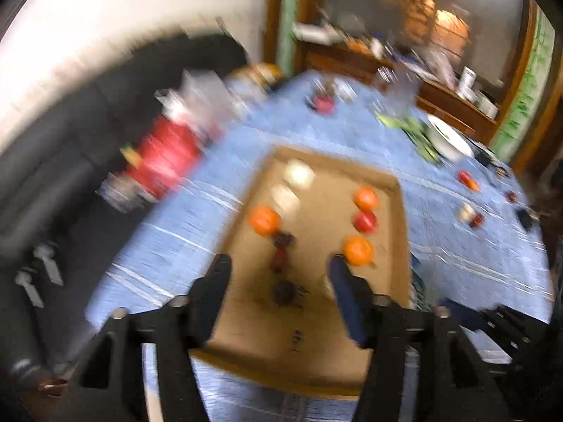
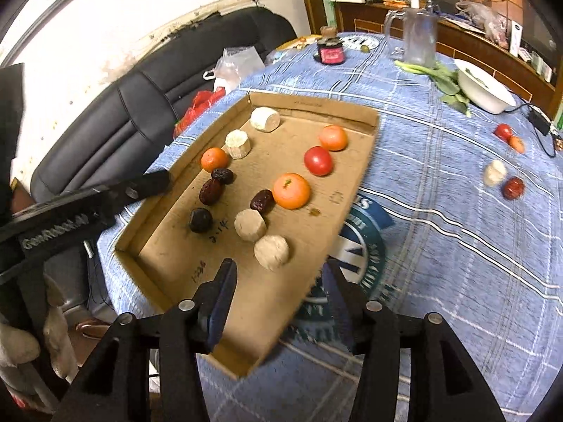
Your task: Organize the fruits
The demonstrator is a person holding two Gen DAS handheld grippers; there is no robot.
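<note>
Right gripper jaws apart, nothing between them; pale round piece sits just ahead of the tips, inside cardboard tray. Big orange farther ahead. Left gripper jaws apart, empty, above the tray; dark date lies below between its fingers.

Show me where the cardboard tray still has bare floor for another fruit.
In the right wrist view, the cardboard tray is bare at its near end, between the pale round piece and the near wall. A second bare patch lies in the far right corner behind the small orange. The middle is crowded: dark dates, big orange, tomato.
</note>
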